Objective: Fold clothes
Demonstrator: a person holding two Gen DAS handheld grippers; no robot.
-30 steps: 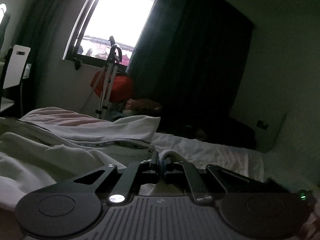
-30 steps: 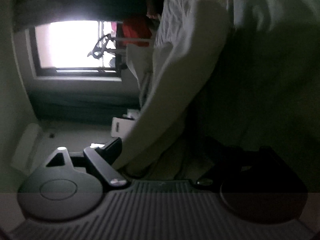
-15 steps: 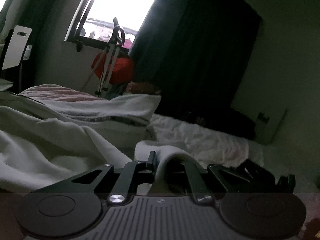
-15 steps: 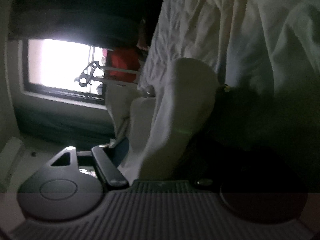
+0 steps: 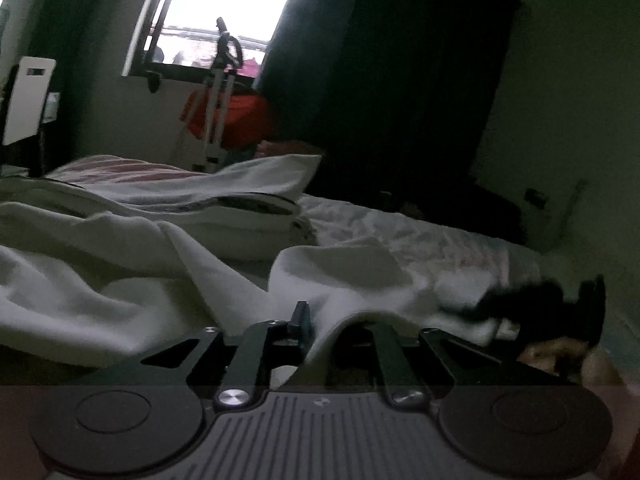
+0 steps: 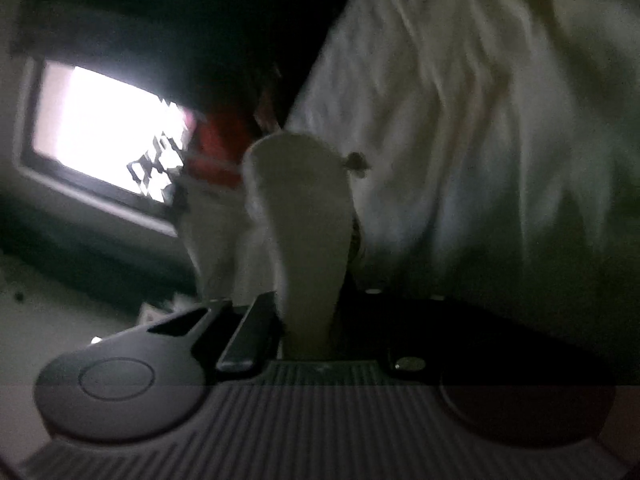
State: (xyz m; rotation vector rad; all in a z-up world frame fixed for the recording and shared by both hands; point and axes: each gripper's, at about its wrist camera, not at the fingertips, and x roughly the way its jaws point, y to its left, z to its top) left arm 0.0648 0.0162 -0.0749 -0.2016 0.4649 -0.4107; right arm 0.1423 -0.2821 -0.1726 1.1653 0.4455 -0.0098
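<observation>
A white garment (image 5: 120, 280) lies rumpled across the bed (image 5: 420, 240). My left gripper (image 5: 320, 324) is shut on a fold of the garment, low over the bed. The cloth arches over its fingers. My right gripper (image 6: 308, 320) is rolled on its side and shut on another white fold of the garment (image 6: 304, 220), which runs up from its jaws. The right gripper also shows as a dark blurred shape in the left wrist view (image 5: 560, 304), close to the right of the left one.
Folded white and pink bedding (image 5: 192, 188) is stacked on the bed's far left. A bright window (image 5: 224, 12), a red bag with a metal stand (image 5: 228, 116) and a dark curtain (image 5: 380, 60) stand beyond. A white chair (image 5: 28, 100) is at the left.
Both grippers have come closer together with the garment still held. The right gripper has come into the left wrist view. The held fold now lies lower and flatter on the bed.
</observation>
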